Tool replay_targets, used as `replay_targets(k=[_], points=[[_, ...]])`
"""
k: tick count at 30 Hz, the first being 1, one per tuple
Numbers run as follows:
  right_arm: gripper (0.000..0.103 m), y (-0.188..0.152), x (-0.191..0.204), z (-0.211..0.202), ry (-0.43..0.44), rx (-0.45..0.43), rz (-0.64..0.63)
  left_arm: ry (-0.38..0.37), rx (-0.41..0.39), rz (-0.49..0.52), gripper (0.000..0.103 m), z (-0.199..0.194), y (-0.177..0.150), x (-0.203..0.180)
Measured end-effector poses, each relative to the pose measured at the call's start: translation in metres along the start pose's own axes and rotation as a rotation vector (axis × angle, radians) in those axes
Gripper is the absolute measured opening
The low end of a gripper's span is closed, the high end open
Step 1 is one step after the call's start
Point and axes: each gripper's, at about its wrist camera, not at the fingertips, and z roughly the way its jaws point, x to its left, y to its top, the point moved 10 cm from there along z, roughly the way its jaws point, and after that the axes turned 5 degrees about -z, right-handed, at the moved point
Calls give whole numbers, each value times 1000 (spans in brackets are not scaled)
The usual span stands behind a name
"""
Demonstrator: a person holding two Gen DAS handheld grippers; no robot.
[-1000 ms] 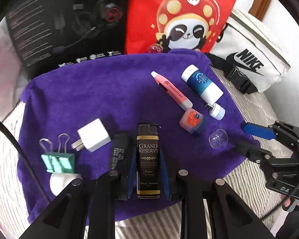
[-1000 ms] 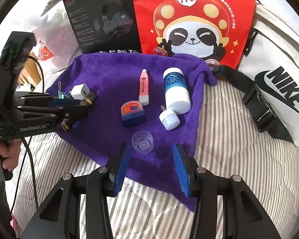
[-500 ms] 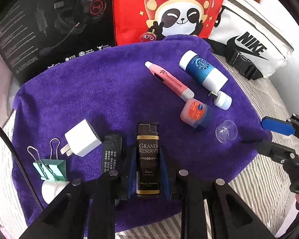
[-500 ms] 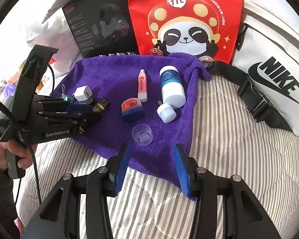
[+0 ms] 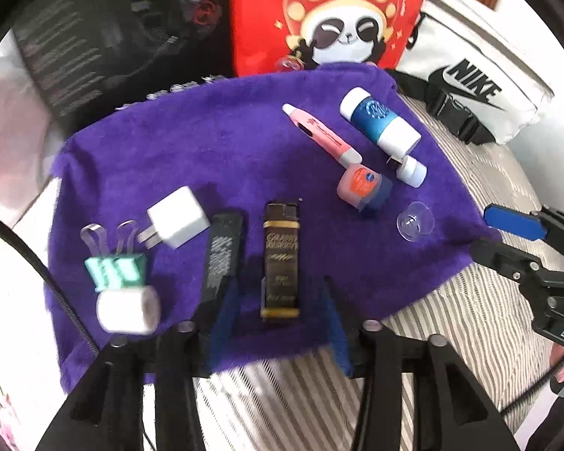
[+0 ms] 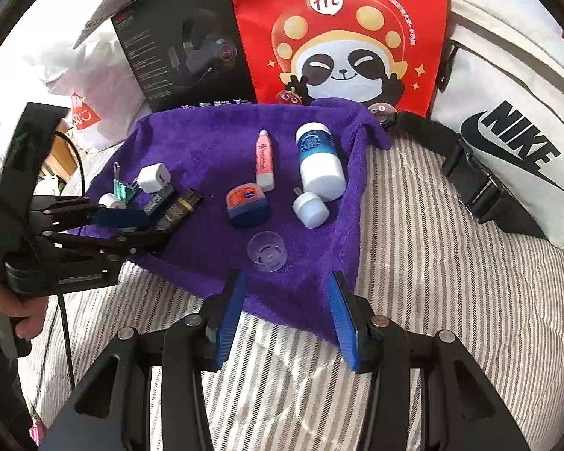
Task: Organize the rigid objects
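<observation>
A purple towel (image 5: 214, 150) lies on a striped bed and carries the objects. The black and gold lighter (image 5: 281, 259) lies flat on it between the spread fingers of my left gripper (image 5: 280, 323), which is open and free of it. A black stick (image 5: 222, 251), a white charger plug (image 5: 178, 216), a green binder clip (image 5: 114, 267) and a white roll (image 5: 128, 310) lie to its left. A pink tube (image 6: 265, 159), a blue and white bottle (image 6: 319, 161), a small white cap (image 6: 310, 208), an orange-lidded tin (image 6: 248, 206) and a clear cup (image 6: 267, 251) lie nearer my right gripper (image 6: 285, 315), which is open and empty.
A black headset box (image 6: 184, 45), a red panda bag (image 6: 342, 37) and a white Nike bag (image 6: 507, 131) stand behind the towel. A white plastic bag (image 6: 82, 109) lies at the back left. Striped bedding (image 6: 451, 300) extends to the right and front.
My left gripper has opened and let go of the lighter, which now lies on the towel beside the black stick. The right gripper has stayed open, shifting only slightly.
</observation>
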Motion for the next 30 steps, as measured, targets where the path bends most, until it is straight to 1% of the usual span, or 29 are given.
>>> replay_targets(k=[1,2,3,5,7,9,11,14,15,16,20,26,28,30], points=[[49,0,1,-2,1,0,2,8,-7,-4,57,-5,-1,2],[58,0,2,-6,-2,-2,10,12,-20,-11,61,-14,-4,4],[67,1,3,-10,-5,-6,17,7,-26,-18,67,-20,-6,5],[75,2,6,-19,-12,-21,23,-1,-47,-41,70,-35,-13,8],[81,3,10,-31,-24,-34,25,11,-64,-57,74,-49,-21,11],[92,1,14,-44,-51,-30,31,33,-89,-66,77,-64,-28,12],[93,1,21,-57,-59,-45,24,53,-117,-79,78,-78,-34,16],[103,0,33,-83,-69,-81,12,63,-151,-111,86,-100,-46,20],[103,-2,36,-92,-74,-92,7,66,-158,-120,90,-106,-50,21],[103,-3,39,-98,-80,-99,6,70,-163,-131,92,-113,-55,21],[103,-17,47,-122,-100,-114,19,82,-200,-161,93,-140,-75,20],[103,-40,55,-145,-123,-133,20,151,-267,-165,93,-171,-97,13],[103,-49,55,-147,-132,-126,17,153,-293,-178,93,-181,-103,10],[103,-57,55,-150,-129,-123,29,149,-300,-186,93,-186,-108,6]])
